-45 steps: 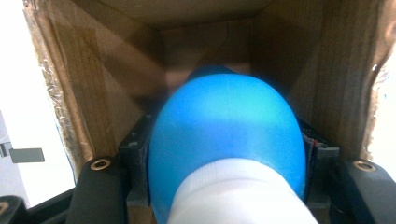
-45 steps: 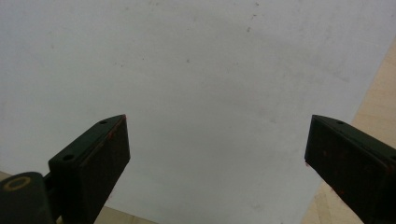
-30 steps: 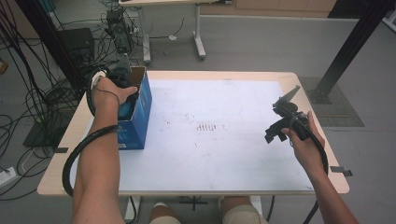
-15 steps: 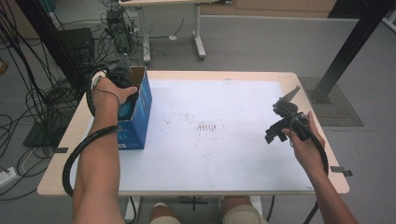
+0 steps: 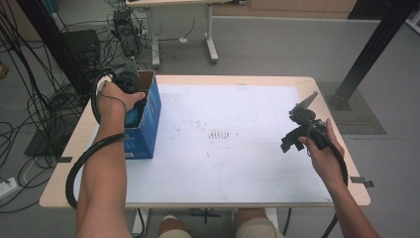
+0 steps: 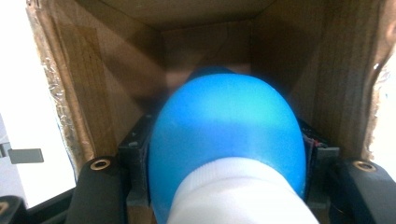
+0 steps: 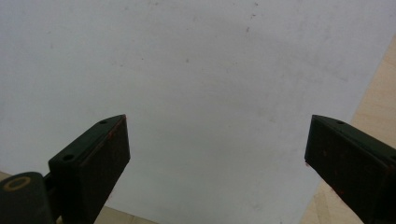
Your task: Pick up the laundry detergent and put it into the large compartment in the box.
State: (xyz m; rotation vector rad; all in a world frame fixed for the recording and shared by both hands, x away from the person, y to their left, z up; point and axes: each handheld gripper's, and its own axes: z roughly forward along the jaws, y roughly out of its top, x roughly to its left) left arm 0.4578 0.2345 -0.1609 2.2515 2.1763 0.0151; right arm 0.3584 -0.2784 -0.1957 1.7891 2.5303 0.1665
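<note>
Left gripper (image 6: pixel 224 186) squeezes a blue bottle (image 6: pixel 226 140) inside the cardboard box (image 5: pixel 143 124), ready to let go next, while right gripper (image 7: pixel 217 163) waits open.

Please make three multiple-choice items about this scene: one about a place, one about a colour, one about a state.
1. Where is the box?
A. at the table's left edge
B. at the table's middle
C. on the floor

2. What colour is the object held by the left gripper?
A. red
B. blue and white
C. green

3. How are the jaws of the right gripper?
A. shut on a cup
B. shut on nothing
C. open with nothing between them

Key: 1 A, the high view shows the box by the left edge of the table. 2 B, the left gripper view shows a blue body with a white end. 3 C, only bare white surface lies between them.
</note>
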